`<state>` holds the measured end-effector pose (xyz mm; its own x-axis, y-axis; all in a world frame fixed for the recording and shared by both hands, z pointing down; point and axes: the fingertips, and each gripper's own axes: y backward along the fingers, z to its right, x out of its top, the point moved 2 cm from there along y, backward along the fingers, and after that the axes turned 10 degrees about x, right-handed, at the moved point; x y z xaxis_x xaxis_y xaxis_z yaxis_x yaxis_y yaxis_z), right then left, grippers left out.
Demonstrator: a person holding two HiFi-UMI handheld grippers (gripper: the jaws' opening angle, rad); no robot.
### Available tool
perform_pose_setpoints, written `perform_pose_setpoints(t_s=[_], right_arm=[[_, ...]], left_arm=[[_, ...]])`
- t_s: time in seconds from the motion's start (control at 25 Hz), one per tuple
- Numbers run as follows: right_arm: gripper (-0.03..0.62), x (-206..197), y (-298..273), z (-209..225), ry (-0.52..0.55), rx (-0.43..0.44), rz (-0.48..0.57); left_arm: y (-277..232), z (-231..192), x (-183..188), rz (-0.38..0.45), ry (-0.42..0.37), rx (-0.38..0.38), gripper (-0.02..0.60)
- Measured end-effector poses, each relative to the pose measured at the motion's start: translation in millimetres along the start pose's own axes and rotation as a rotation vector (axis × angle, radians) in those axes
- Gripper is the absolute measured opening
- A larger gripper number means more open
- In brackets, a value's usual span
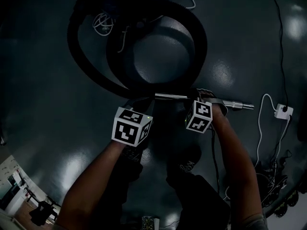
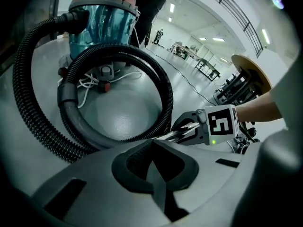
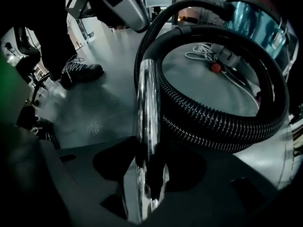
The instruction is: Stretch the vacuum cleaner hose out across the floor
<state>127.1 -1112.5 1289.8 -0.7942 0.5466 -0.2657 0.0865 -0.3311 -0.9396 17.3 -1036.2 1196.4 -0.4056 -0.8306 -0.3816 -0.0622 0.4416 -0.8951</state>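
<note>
Dark glossy floor [image 1: 48, 80], large open hall, ceiling lights reflected in it. Canister vacuum cleaner [image 2: 102, 22], teal bin with red top, stands at the far side. The black ribbed hose [image 1: 200, 42] runs from it and lies coiled in overlapping loops on the floor, between the vacuum and the person. A loose white cord [image 2: 111, 79] sits inside the loops by the vacuum's base.

At the near end of the coil, a chrome tube [image 3: 147, 103] lies flat on the floor, pointing away to the person's right.

Right gripper [image 1: 204, 98]: aimed steeply down, jaws apart and astride the chrome tube, which runs between them. No pad seen pressing on it.

Left gripper [image 2: 154, 167]: jaws clenched together, nothing between them. It is just beside the right one, near where the hose meets the tube. Contact with the hose can't be told.

White plug adapter [image 1: 283, 111] with a thin cable lies off to the right. Someone's laced shoe [image 3: 80, 72] stands nearby.
</note>
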Motion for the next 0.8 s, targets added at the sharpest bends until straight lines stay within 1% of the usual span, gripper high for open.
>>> perform_pose_setpoints(t_s=[0.08, 0.16, 0.24, 0.32, 0.4, 0.52, 0.6, 0.68, 0.72, 0.76, 0.8], right_arm=[[0.192, -4, -4, 0, -0.002, 0.028, -0.04], [0.192, -5, -13, 0, -0.005, 0.034, -0.076], [0.143, -4, -17, -2, -0.011, 0.051, -0.089], [0.14, 1, -14, -6, -0.011, 0.083, -0.066], [0.138, 9, -6, -14, -0.015, 0.118, -0.03], [0.138, 23, 11, -27, -0.021, 0.169, 0.016], [0.138, 32, 28, -35, -0.032, 0.183, 0.045], [0.138, 44, 48, -43, -0.05, 0.181, 0.079], [0.138, 51, 61, -47, -0.059, 0.179, 0.096], [0.138, 58, 74, -51, -0.067, 0.175, 0.113], [0.138, 63, 89, -56, -0.075, 0.168, 0.13]], left_arm=[[5, -3, -1, -0.001, 0.005, 0.009, 0.009], [7, -3, -7, -0.014, 0.007, 0.018, 0.009], [9, -3, -11, -0.019, 0.005, 0.022, 0.009], [12, -4, -9, -0.01, 0.015, 0.023, 0.009], [19, -6, -10, -0.013, 0.044, 0.026, 0.009], [32, -5, -20, -0.057, 0.078, 0.045, 0.009], [45, 0, -26, -0.081, 0.071, 0.053, 0.009], [62, 8, -29, -0.085, 0.069, 0.033, 0.011], [74, 12, -29, -0.078, 0.083, 0.017, 0.014], [86, 17, -25, -0.061, 0.106, 0.002, 0.057], [99, 21, -20, -0.036, 0.141, -0.014, 0.116]])
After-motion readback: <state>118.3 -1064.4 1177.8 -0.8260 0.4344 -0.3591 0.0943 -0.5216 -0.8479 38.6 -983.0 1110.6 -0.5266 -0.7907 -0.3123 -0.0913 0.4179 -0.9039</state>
